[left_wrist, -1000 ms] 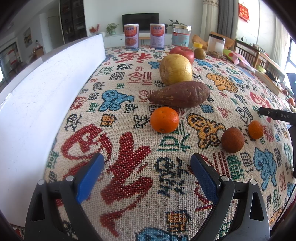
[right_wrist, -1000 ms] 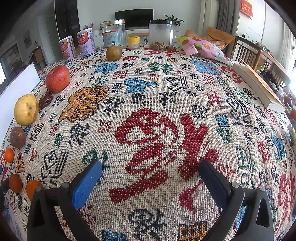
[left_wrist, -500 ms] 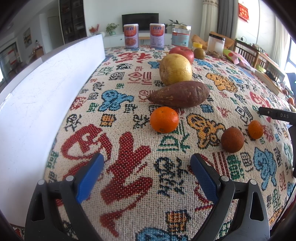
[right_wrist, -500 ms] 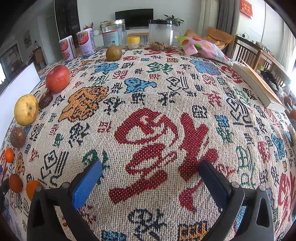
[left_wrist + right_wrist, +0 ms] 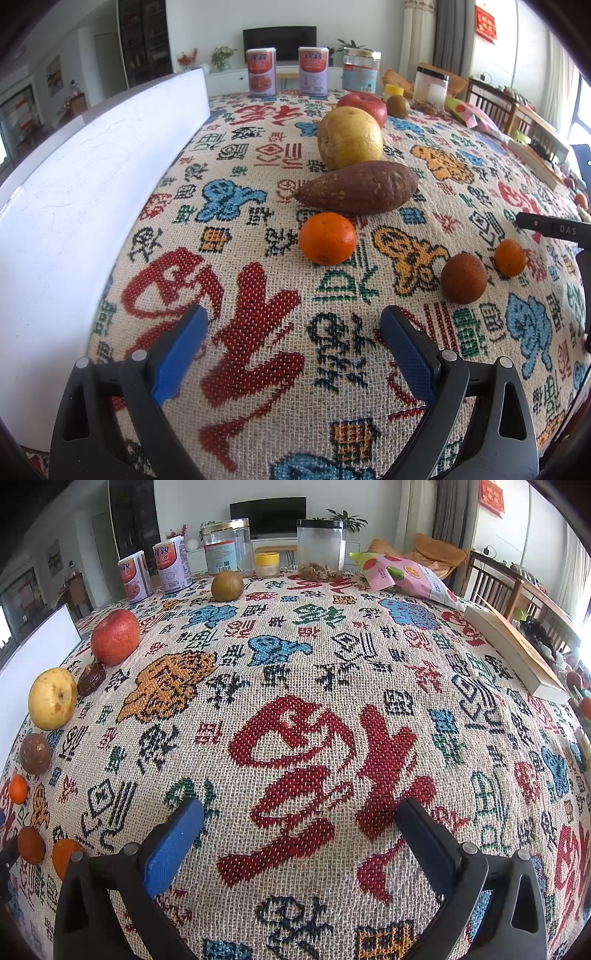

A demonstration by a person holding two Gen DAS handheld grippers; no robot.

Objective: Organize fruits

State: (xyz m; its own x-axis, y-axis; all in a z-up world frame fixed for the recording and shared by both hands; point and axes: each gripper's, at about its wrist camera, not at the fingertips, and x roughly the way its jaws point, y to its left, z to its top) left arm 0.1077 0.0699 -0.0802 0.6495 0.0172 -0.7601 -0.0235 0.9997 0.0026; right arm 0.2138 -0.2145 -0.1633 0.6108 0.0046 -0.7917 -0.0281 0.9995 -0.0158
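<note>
1. Tablecloth (image 5: pixel 258 325), woven with coloured characters, covers the whole table; a white board (image 5: pixel 74 206) stands along its left edge in the left wrist view.
2. Left gripper (image 5: pixel 293 343) is released, jaws spread wide with nothing between them, low over the cloth. All fruit lies ahead of it, none between the fingers.
3. Right gripper (image 5: pixel 301 829) is also released and empty, over bare cloth; the fruits sit well off to its left.
4. Sweet potato (image 5: pixel 358 187) lies on its side ahead of the left gripper, just beyond the orange.
5. Yellow pear (image 5: pixel 349 137) sits behind the sweet potato, red apple (image 5: pixel 364 105) behind that.
6. Orange (image 5: pixel 327 238) is the nearest fruit to the left gripper, ahead and between its fingers' line.
7. Brown round fruit (image 5: pixel 463 278) and small tangerine (image 5: pixel 509 257) sit to the right, near each other.
8. Writing: "DAS" on a black part (image 5: pixel 554 229) at the right edge; can labels (image 5: pixel 261 72) too small to read.
</note>
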